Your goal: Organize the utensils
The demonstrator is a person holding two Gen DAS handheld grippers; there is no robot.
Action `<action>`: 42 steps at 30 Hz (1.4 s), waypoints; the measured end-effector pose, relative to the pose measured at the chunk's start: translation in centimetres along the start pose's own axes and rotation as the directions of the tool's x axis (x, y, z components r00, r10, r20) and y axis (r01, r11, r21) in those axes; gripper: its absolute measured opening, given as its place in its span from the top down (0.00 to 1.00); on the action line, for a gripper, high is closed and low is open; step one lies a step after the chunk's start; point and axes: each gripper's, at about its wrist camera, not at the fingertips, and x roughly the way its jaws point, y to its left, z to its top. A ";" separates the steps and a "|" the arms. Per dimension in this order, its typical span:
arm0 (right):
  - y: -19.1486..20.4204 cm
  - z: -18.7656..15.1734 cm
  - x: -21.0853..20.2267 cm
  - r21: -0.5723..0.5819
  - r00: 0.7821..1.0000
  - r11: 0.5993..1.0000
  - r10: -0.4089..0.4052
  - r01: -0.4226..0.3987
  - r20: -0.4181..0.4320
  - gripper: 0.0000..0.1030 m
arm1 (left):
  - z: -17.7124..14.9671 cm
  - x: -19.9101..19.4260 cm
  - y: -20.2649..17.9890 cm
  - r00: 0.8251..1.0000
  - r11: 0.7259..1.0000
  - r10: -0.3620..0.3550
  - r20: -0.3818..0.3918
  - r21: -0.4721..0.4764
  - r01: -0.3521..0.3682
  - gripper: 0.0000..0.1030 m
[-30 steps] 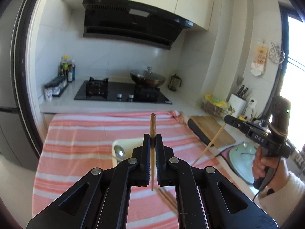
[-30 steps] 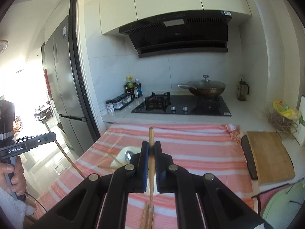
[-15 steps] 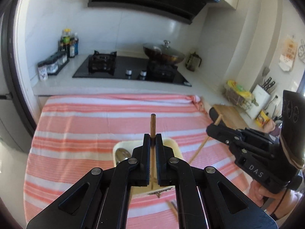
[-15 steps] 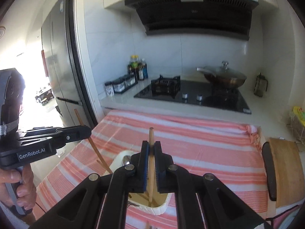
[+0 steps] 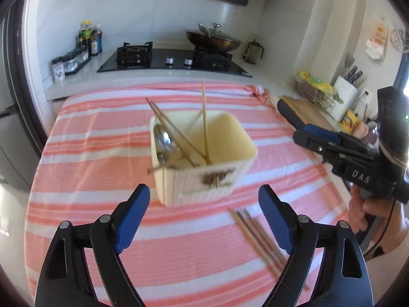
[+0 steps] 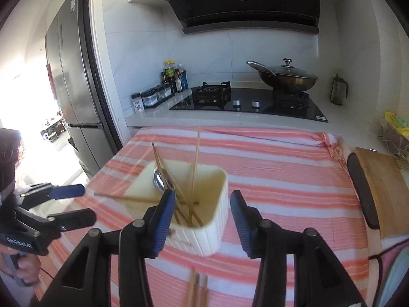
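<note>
A cream utensil holder stands on the striped cloth. It holds several wooden chopsticks and a metal spoon. More chopsticks lie loose on the cloth in front of it. My left gripper is open and empty, just in front of the holder. My right gripper is open and empty, right above the holder's near rim; it also shows in the left wrist view.
The red-and-white striped cloth covers the counter. A wooden cutting board lies at the right. A hob with a lidded wok stands behind. Bottles and jars are at the back left, a fridge at the left.
Both grippers opened and let go of their chopsticks, which now stand in the holder. Both grippers have moved forward and down toward the holder.
</note>
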 end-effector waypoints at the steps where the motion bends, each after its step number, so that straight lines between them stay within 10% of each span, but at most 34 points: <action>1: -0.2 -1.7 -1.0 -0.011 1.000 1.000 -0.007 0.007 -0.010 0.49 | -1.9 -0.3 -0.4 1.000 1.000 0.006 -0.015 0.008 -0.006 0.12; 8: -3.9 -15.8 -4.9 0.011 0.977 0.989 -0.144 0.147 -0.158 0.48 | -13.0 1.5 -2.4 0.994 0.994 0.077 -0.081 -0.064 -0.083 0.12; 14: -6.6 -22.6 -4.9 0.057 0.932 0.964 -0.234 0.259 -0.275 0.48 | -14.9 4.5 -3.2 0.984 0.981 0.163 -0.072 -0.093 -0.170 0.12; 42: -6.8 -24.2 -4.7 0.076 0.935 0.963 -0.232 0.260 -0.268 0.37 | -16.2 6.5 -2.3 0.972 0.969 0.212 -0.105 -0.104 -0.223 0.02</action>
